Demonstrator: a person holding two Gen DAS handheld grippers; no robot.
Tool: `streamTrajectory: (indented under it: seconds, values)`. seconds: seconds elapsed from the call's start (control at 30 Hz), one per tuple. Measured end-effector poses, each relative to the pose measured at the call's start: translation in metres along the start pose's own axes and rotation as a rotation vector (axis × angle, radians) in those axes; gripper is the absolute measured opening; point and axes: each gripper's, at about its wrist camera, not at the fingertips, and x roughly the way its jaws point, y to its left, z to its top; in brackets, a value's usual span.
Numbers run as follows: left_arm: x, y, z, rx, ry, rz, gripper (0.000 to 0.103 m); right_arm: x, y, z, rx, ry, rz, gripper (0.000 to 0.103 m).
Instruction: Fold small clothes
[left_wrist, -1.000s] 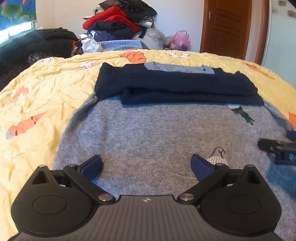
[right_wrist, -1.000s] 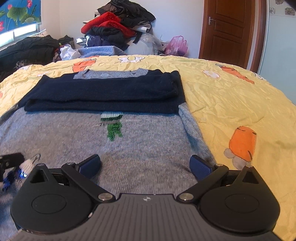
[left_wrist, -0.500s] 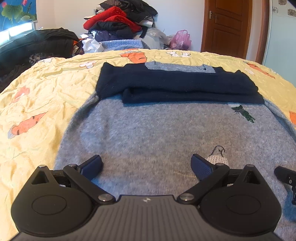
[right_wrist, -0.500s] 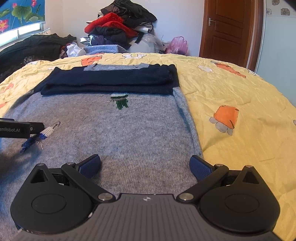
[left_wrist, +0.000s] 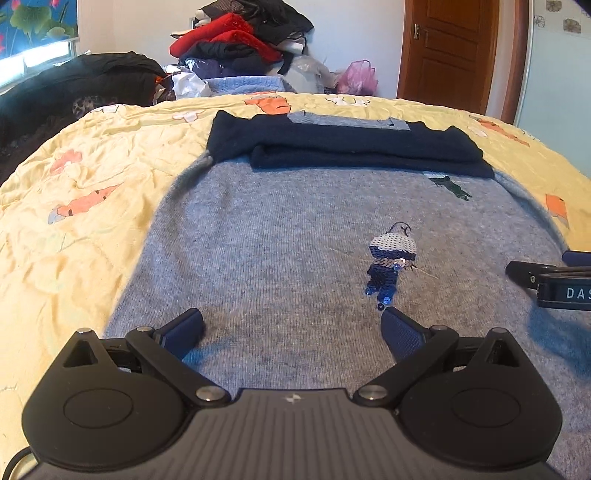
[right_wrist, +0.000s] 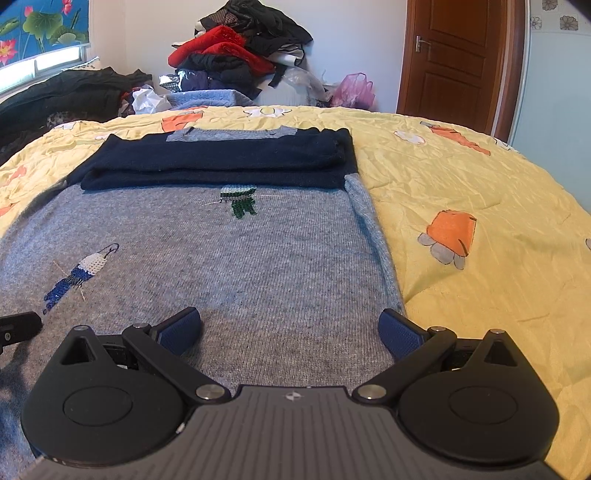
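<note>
Lettering is scarce: your right gripper (left_wrist: 550, 284), poking in at the right edge of the left wrist view, shows white characters "DAS" before the frame cuts them off. Your left gripper (left_wrist: 291, 326) hangs at the bottom of its own view, fingers spread wide with nothing between them, over the grey sweater (left_wrist: 295, 240) that fills the frame's centre, spread on the yellow bedspread (left_wrist: 92, 177). In the right wrist view your right gripper's fingers are likewise parted and empty, low over the sweater's right side. The navy sleeves (right_wrist: 221, 158) lie folded across its far end. A sequinned blue figure (left_wrist: 391, 266) sits right of centre, a green one (right_wrist: 240, 199) higher up.
</note>
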Motion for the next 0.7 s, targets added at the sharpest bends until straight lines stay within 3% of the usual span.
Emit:
streamTrajectory:
  seconds: [0.7]
  values:
    - [0.001,-0.001,0.000,0.002,-0.001,0.000,0.103,-0.037,0.006,-0.028,0.014,0.016,-0.027,0.103]
